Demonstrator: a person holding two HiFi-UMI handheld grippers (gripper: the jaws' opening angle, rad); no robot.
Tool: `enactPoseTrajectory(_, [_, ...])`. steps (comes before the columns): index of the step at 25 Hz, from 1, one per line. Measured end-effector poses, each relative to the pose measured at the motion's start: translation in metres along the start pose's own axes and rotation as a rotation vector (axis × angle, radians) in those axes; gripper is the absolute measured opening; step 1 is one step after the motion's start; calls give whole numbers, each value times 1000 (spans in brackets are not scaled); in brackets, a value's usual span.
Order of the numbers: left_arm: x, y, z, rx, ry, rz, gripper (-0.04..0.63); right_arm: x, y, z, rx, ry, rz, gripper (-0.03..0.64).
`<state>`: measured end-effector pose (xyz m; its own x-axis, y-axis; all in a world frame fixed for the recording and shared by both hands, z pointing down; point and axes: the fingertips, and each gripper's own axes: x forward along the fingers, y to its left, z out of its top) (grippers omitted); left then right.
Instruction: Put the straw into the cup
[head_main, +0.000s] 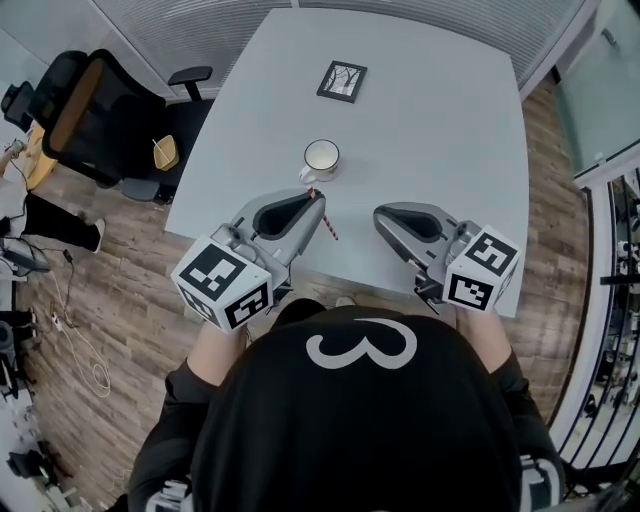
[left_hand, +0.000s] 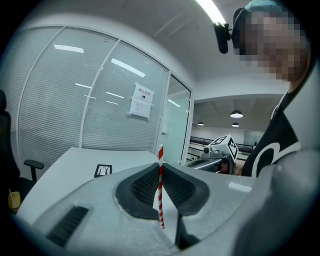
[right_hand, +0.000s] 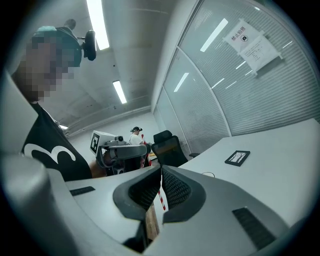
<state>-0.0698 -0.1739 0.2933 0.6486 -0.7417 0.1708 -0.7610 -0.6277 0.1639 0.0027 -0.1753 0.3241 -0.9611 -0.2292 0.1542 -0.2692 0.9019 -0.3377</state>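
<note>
A white cup stands on the pale table, just beyond my two grippers. My left gripper is shut on a red-and-white striped straw, whose lower end slants down toward the table on the near side of the cup. In the left gripper view the straw stands upright, pinched between the dark pads of the left gripper. To its right, my right gripper is shut with nothing in it. In the right gripper view a piece of the straw shows below the closed tips of the right gripper.
A small black picture frame lies on the far part of the table. Black office chairs stand off the table's left side on the wooden floor. The table's near edge is just in front of the person's body.
</note>
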Motion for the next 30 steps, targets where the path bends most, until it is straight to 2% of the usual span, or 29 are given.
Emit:
enactPoseTrajectory(10, [16, 36, 15, 27, -31, 17, 29, 10, -19, 0, 32, 12, -16, 15])
enactPoseTrajectory(21, [63, 110, 11, 15, 28, 9, 29, 45, -73, 9, 96, 24, -90, 15])
enactPoseTrajectory(26, [87, 135, 1, 50, 69, -5, 29, 57, -93, 10, 138, 21, -116, 15])
enactPoseTrajectory(30, [100, 152, -5, 5, 56, -28, 29, 66, -106, 6, 167, 22, -136, 15])
